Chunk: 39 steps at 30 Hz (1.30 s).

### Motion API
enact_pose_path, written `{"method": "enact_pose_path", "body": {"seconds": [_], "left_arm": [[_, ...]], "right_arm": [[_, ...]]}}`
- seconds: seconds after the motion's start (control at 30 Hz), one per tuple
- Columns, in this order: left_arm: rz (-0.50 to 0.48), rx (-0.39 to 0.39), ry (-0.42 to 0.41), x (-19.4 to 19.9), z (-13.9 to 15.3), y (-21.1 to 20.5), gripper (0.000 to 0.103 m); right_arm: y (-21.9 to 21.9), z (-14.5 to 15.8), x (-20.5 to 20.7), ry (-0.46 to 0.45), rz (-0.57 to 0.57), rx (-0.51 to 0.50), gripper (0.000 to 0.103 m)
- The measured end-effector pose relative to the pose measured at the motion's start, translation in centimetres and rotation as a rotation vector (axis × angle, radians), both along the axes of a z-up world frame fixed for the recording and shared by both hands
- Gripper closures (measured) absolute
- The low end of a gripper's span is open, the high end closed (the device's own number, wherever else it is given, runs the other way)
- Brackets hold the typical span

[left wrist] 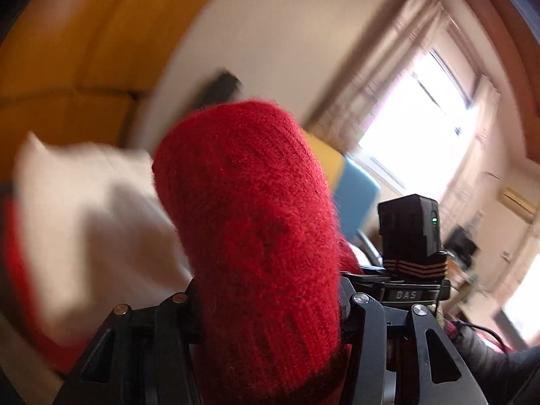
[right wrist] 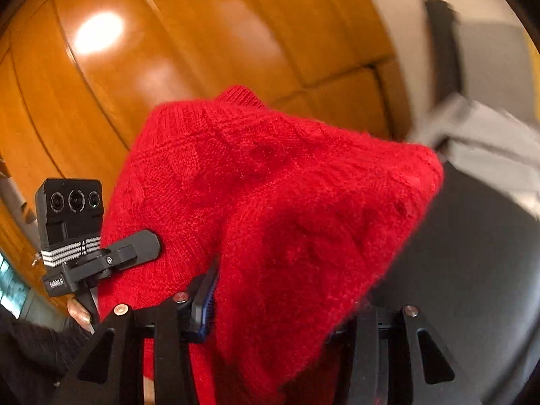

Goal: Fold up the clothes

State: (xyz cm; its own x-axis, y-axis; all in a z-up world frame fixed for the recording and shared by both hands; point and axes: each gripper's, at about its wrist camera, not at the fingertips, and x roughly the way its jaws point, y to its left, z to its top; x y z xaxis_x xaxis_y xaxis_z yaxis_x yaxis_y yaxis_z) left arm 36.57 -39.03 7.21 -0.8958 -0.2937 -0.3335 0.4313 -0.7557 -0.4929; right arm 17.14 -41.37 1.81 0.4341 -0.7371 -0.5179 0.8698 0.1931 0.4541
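Left wrist view is mostly fuzzy red: the left tool (left wrist: 270, 307) is clamped on a thick roll of the red knit sweater (left wrist: 249, 222), which bulges up from between its fingers and blocks nearly everything straight ahead. Over in the right wrist view it's the same story, the right tool (right wrist: 270, 317) has its fingers closed on another bunch of that sweater (right wrist: 270, 202), with a ribbed edge poking out at the far top of the bundle. So the garment looks to be held up off any surface, strung between the two tools.

What I'd worry about: both grips are on bunched knit, not a clean edge or corner. That stuff is stretchy and slippery, so a quick swing could let a layer creep out of one tool, and then the fold comes out lopsided. Also the sweater hides whatever lies beyond each tool, so laying it flat is basically done blind.

Around it: a white cloth (left wrist: 84, 209) lies off to the left of the left tool, blurred, and a bright window (left wrist: 422, 128) is up to the right. From the right tool, orange wooden panels (right wrist: 202, 33) fill the background, and a grey cloth (right wrist: 489, 141) sits up to the right. The other tool's camera block (right wrist: 72, 202) hangs just left of the sweater, so the tools are close and could bump.
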Motion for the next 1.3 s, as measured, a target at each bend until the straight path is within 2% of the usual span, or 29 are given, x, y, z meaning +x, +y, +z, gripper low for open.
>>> {"method": "enact_pose_path", "body": {"seconds": [0.13,0.2,0.27,0.33,0.37,0.4,0.43,0.5,0.57,0.67,0.77,0.87,0.93,1.0,1.03,1.13,1.23,1.3], "left_arm": [[0.068,0.022,-0.032,3.4,3.1,-7.5,0.050],[0.108,0.044,-0.095,4.4,3.3,-12.4,0.050],[0.148,0.129,-0.159,4.6,1.5,-16.5,0.050],[0.212,0.194,-0.259,4.1,-1.8,-19.8,0.050],[0.243,0.253,-0.294,4.1,-4.2,-21.2,0.049],[0.254,0.319,-0.283,4.3,-6.3,-22.1,0.047],[0.245,0.341,-0.245,4.5,-7.0,-22.0,0.047],[0.222,0.343,-0.175,4.9,-7.1,-21.0,0.048],[0.182,0.331,-0.112,4.9,-5.7,-20.0,0.050],[0.132,0.337,-0.046,4.8,-3.7,-19.8,0.052],[0.070,0.422,0.048,4.9,-2.9,-21.1,0.053],[0.090,0.524,0.014,4.8,-4.6,-21.7,0.052],[0.152,0.543,-0.076,4.9,-7.2,-22.0,0.044],[0.180,0.568,-0.092,5.1,-9.9,-22.0,0.041],[0.185,0.558,-0.085,5.4,-9.8,-21.6,0.041],[0.212,0.467,-0.116,5.9,-7.4,-19.8,0.035],[0.246,0.376,-0.171,6.3,-4.9,-18.7,0.033],[0.283,0.325,-0.181,7.2,-3.4,-18.6,0.028]], "right_arm": [[-7.4,3.2,4.1,-0.031,0.025,-0.037,0.056],[-10.4,3.6,5.8,-0.045,0.017,-0.046,0.056],[-13.6,2.3,6.8,-0.079,0.003,0.000,0.056],[-16.7,0.0,7.4,-0.101,-0.017,0.062,0.056],[-18.2,-1.5,7.5,-0.103,-0.030,0.100,0.056],[-18.9,-3.6,6.8,-0.069,-0.055,0.152,0.061],[-19.6,-5.6,6.2,-0.043,-0.078,0.199,0.062],[-19.6,-8.4,4.8,-0.159,-0.089,0.189,0.064],[-18.7,-8.2,3.9,-0.221,-0.075,0.135,0.064],[-17.8,-5.5,3.8,-0.162,-0.040,0.062,0.072],[-16.8,-2.2,2.8,-0.171,-0.040,-0.032,0.075],[-16.9,-1.8,2.4,-0.156,-0.034,0.025,0.075],[-17.4,-4.0,2.5,-0.086,-0.053,0.110,0.075],[-17.7,-7.0,2.2,-0.013,-0.086,0.199,0.071],[-17.9,-8.3,2.2,-0.038,-0.095,0.215,0.071],[-17.4,-8.5,2.1,-0.065,-0.098,0.164,0.069],[-16.4,-7.5,2.8,-0.023,-0.100,0.159,0.066],[-15.7,-6.7,3.0,-0.001,-0.123,0.148,0.063]]}}
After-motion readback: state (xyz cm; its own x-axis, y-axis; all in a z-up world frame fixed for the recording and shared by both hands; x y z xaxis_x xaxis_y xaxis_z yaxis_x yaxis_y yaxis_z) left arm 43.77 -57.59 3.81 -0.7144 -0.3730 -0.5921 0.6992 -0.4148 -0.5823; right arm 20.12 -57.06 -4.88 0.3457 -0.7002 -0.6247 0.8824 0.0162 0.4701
